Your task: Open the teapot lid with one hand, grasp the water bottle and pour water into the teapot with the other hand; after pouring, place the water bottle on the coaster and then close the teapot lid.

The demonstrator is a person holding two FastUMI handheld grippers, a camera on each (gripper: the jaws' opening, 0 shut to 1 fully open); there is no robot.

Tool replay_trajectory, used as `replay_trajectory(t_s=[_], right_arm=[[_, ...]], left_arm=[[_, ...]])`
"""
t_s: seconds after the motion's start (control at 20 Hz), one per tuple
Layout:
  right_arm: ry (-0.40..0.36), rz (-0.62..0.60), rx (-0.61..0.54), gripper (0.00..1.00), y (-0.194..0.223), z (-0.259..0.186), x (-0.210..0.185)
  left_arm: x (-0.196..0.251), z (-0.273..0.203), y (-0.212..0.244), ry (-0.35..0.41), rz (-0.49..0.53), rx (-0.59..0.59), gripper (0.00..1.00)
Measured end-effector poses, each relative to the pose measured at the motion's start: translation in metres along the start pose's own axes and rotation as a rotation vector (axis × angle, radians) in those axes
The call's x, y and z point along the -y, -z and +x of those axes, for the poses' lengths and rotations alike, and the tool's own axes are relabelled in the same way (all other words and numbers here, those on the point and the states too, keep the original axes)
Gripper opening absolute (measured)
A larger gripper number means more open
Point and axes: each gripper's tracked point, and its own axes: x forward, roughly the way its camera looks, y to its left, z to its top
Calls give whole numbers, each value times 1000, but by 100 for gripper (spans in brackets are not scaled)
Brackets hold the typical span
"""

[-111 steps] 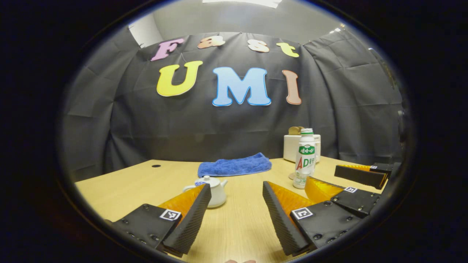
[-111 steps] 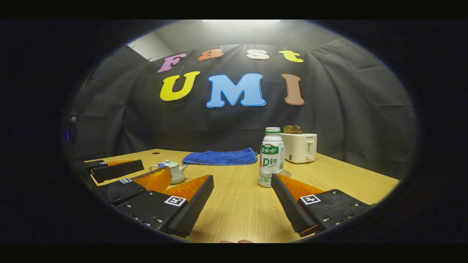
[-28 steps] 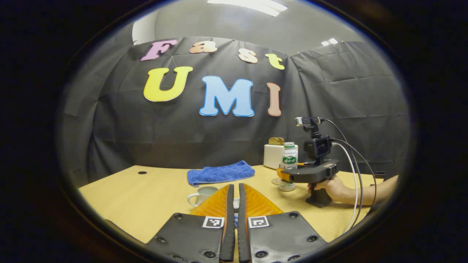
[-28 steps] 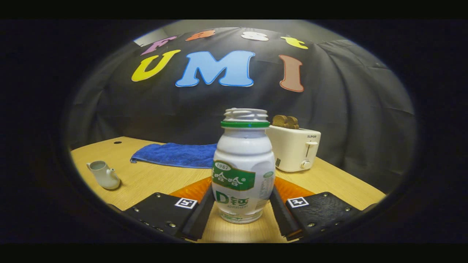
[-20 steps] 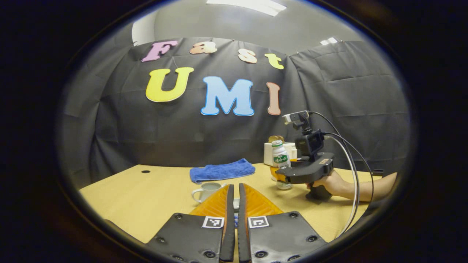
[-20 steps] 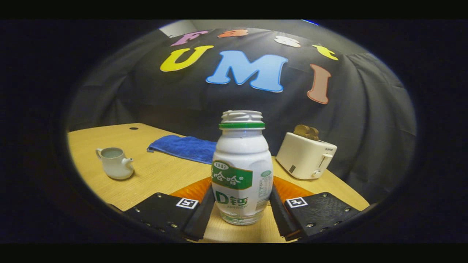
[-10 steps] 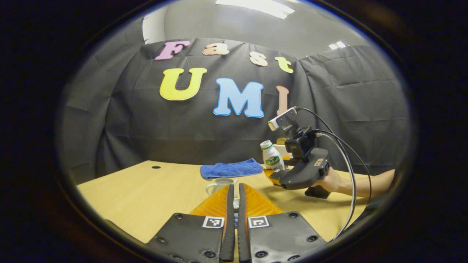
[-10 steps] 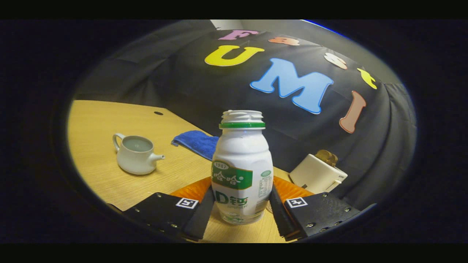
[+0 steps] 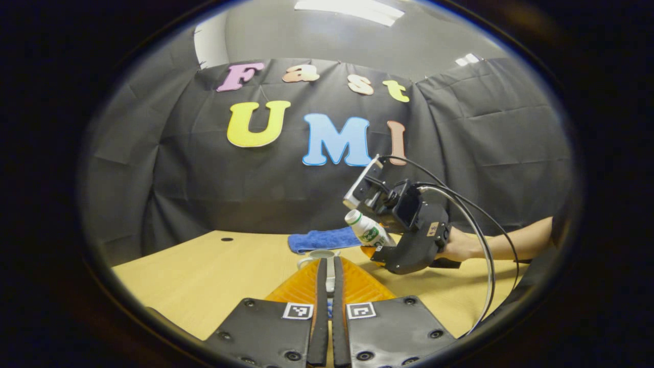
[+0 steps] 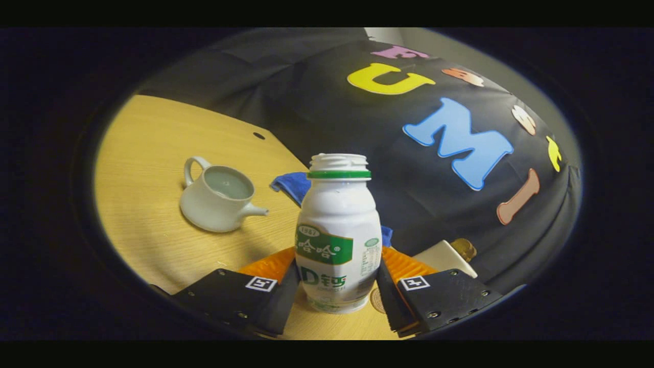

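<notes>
Left gripper (image 9: 327, 286): black plates behind the fingers (image 9: 320, 306), studded with screws, each bearing a square black-and-white marker. Right gripper (image 10: 337, 286): matching marked, screwed plates; black housing behind its fingers carried a camera block and looping black and white cables (image 9: 480, 225). Forearm bare, unsleeved.

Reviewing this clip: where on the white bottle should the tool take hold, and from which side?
The straight lower body, at the label band, approached side-on. The water bottle narrows to a shoulder and a threaded neck above, where fingers would slip. The right tool does this: one finger on either flank, bottle tipped toward the open teapot.
</notes>
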Motion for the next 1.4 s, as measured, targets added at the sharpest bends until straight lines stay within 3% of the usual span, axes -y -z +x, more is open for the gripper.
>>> replay_trajectory(t_s=[0.65, 0.7, 0.75, 1.35, 1.4], right_arm=[[43, -314, -4, 73, -8, 14, -4], [41, -328, -5, 58, -7, 15, -4], [40, -345, -9, 73, -7, 16, -5], [70, -533, -29, 72, -10, 23, -1], [75, -547, -29, 58, -11, 23, 0]], left_arm=[[3, -3, -4, 5, 46, 9, 14], [2, -5, -1, -2, 48, 4, 14], [-1, -8, 2, -7, 50, -3, 14], [-17, -19, 11, -55, 49, -15, 14], [-17, -18, 11, -56, 49, -17, 14]])
